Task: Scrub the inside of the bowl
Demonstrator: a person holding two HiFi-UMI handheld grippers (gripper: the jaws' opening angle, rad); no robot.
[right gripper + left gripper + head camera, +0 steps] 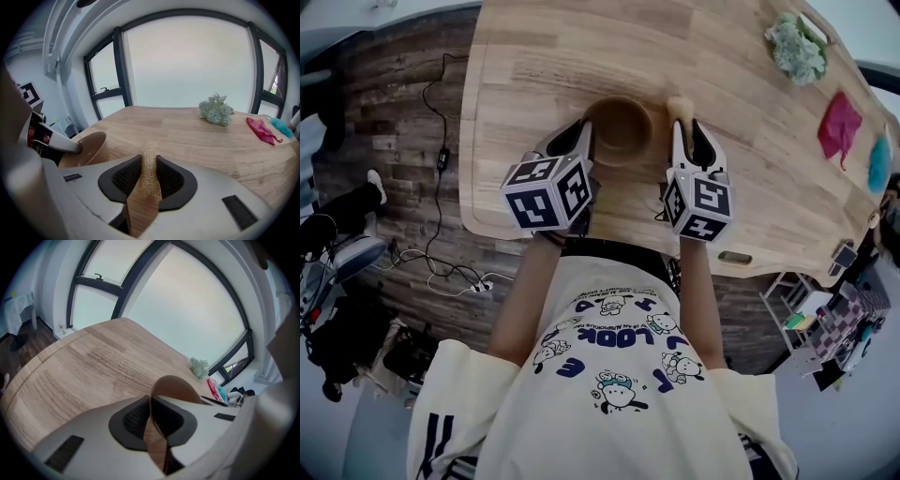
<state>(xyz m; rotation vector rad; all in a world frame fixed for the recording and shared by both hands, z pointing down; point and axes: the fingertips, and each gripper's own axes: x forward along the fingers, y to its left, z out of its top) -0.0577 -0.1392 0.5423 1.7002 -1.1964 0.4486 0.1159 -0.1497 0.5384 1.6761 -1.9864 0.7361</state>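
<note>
Your left gripper [585,134] was clenched on the bowl [619,129], its pads pinching the near-left rim, with one jaw inside the wall and one outside. The brown bowl sat near the middle of the wooden table [534,75], close to the edge in front of you. In the right gripper view it looked tipped, its mouth leaning toward your right side.

Your right gripper [684,127] was grasping the scrubber [679,106], a pale, fibrous, loofah-like piece squeezed between the black pads with its tip poking out past them. It was outside the bowl, just beside the right rim, and whether it touched could not be told.

The only writing that could be read was "LOOK" in blue on your cream shirt [619,375], upside down in the head view, among cartoon dogs. The other letters around it were too broken to read. The cubes [548,192] on both grippers carried black-and-white square markers and no words.

Far to your right on the table lay a green sprig [797,47], a red cloth [839,127] and a blue thing [879,164], all well apart from the bowl.
</note>
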